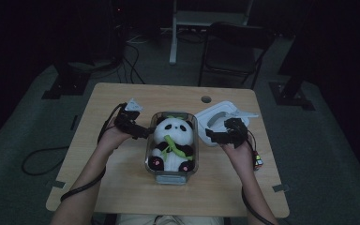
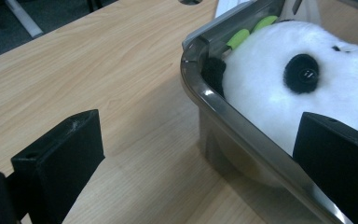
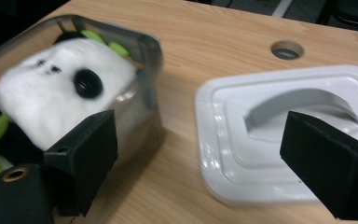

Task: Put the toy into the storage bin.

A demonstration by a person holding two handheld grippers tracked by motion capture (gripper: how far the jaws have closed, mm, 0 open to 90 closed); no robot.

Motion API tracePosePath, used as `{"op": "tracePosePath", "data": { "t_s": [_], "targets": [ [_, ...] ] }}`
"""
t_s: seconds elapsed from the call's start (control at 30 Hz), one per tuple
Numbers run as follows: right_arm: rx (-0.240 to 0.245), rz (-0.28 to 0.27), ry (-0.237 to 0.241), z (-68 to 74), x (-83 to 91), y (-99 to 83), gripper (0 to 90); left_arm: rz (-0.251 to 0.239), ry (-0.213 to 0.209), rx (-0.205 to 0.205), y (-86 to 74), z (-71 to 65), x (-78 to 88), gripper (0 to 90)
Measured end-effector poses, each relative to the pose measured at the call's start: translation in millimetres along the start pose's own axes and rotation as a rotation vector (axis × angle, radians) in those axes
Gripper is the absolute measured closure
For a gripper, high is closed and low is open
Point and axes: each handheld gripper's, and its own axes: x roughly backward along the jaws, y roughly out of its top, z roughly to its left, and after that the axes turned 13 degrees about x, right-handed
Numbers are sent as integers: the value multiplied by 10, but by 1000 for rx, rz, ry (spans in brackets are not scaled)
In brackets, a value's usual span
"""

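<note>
The lid [image 1: 222,117] lies flat on the surface [image 1: 122,183] near its far right corner, just right of the box [image 1: 171,176], which holds a panda [image 1: 172,140]. The right tool [image 1: 219,133], spread and holding nothing, is nearest and points at the lid's near left edge. The left tool [image 1: 140,131], also spread, straddles the box's left wall.

You're sat at a light wood bench [image 1: 122,187] with a round cable hole [image 1: 206,99] near its far edge. The room's really dim, with grey carpet [image 1: 318,154] all round. A black folding chair [image 1: 234,51] stands behind the bench beside a white stand leg [image 1: 173,42], and black cables [image 1: 131,65] trail across the floor.
</note>
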Motion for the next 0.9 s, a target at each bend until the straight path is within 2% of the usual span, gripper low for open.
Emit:
{"op": "tracePosePath", "data": {
  "t_s": [0.07, 0.23, 0.3, 0.5, 0.57, 0.7, 0.9],
  "targets": [
    [-12, 1, -12, -41, 49, -68, 109, -7, -5, 8, -13, 15, 32, 24],
    [-43, 30, -67, -158, 196, -291, 108, -11, 24, 4, -57, 57, 111, 25],
    [-53, 40, -98, -210, 268, -401, 109, -4, 36, -3, -88, 78, 111, 25],
    [-93, 64, -173, -338, 432, -673, 108, 23, 48, 10, -223, 160, 76, 25],
    [-121, 66, -197, -384, 492, -771, 108, 26, 51, 18, -270, 187, 63, 25],
    [-171, 70, -226, -441, 584, -977, 108, 39, 57, 33, -364, 257, 29, 25],
    [-200, 112, -234, -404, 612, -1218, 108, 48, 60, 51, -489, 317, 1, 25]
  ]
}}
